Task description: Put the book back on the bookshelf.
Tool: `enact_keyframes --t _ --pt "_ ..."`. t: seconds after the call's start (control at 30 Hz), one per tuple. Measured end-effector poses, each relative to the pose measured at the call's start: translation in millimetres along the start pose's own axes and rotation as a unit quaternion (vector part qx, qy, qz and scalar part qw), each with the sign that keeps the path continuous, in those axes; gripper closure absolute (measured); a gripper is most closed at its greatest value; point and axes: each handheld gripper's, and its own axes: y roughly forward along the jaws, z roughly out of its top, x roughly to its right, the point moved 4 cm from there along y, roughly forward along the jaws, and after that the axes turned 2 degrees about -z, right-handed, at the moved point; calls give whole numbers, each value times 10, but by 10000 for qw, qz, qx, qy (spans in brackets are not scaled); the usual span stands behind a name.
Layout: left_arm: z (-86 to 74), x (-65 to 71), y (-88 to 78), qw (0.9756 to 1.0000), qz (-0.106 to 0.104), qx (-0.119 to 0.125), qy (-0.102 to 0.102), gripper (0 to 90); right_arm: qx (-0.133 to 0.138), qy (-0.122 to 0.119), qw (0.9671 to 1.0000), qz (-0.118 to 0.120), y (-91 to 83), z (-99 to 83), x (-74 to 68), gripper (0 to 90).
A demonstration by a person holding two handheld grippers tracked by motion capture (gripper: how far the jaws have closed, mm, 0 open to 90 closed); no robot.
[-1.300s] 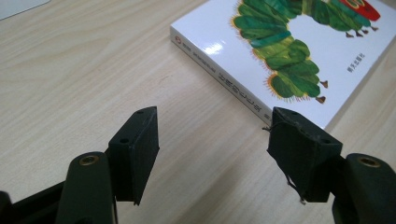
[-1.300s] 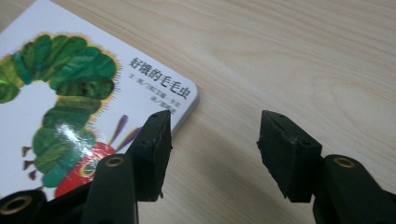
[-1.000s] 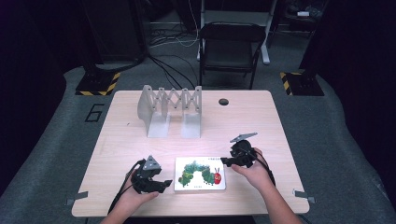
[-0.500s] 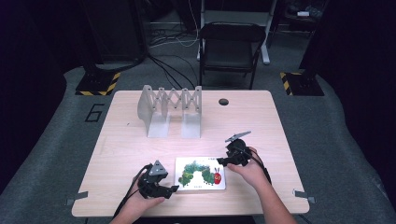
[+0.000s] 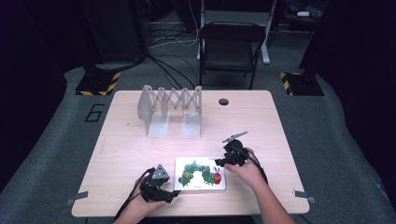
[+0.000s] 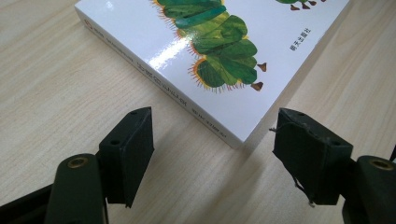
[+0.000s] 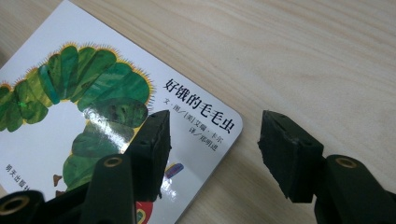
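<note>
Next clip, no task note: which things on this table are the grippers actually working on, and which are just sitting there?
In play:
- picture book, lying flat near the front edge
- left hand-held gripper, open at its near-left corner
- right hand-held gripper, open over its far-right corner

Just sitting there:
- folding metal rack, far side of table
- chair behind

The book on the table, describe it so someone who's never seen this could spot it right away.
On the wooden table, look at the near edge, between the two grippers. The book lies flat there, white-covered, with a green caterpillar picture; the grey accordion rack stands farther back.
</note>
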Motion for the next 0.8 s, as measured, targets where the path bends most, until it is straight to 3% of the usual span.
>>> enact_keyframes --t 0.27,0.33,0.4,0.47,0.8 --pt "-14 7 53 10000 38 0 49 287 -117 -3 9999 43 97 28 -9 430" --pt "-11 14 64 10000 5 45 -5 287 -190 113 9997 94 112 28 -15 430" --pt "-10 18 70 10000 5 70 -31 285 -186 72 9997 114 115 30 -3 429" --pt "-3 9 76 9999 57 69 68 285 -237 151 9995 172 120 27 -5 427" --pt "14 36 111 9998 84 86 153 262 -224 137 9993 269 171 67 -31 401"
